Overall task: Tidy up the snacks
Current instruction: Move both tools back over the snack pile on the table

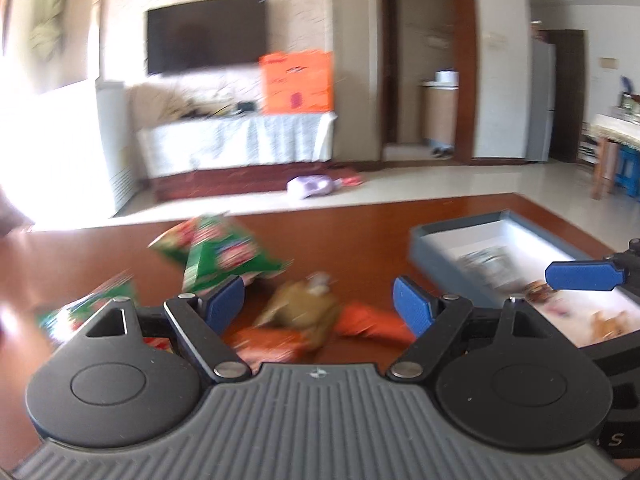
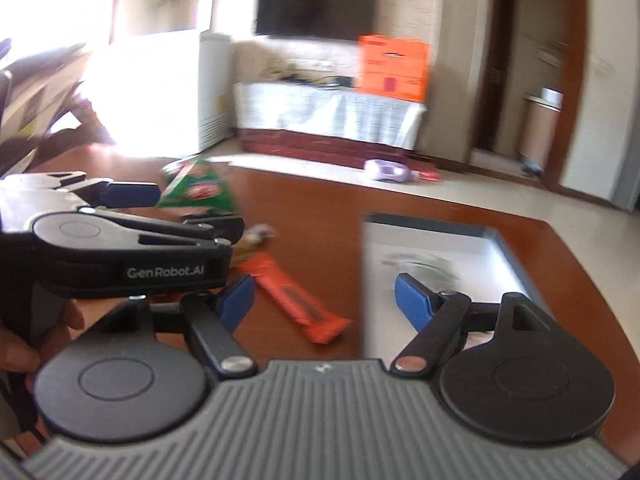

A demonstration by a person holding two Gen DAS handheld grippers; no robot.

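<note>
Lying diagonally on the table [image 2: 320,208], orange snack bar [image 2: 298,300]; both grippers gape wide.

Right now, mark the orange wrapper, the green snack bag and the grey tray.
orange wrapper [image 2: 298,298], right wrist view, middle of its long face.
green snack bag [image 1: 218,254], left wrist view, centre of the printed front.
grey tray [image 1: 448,270], left wrist view, on its near outer wall.

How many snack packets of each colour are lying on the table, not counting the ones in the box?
Green packets: 2
Brown packet: 1
Orange packets: 2, though the blur may be splitting one long packet
Total: 5
</note>
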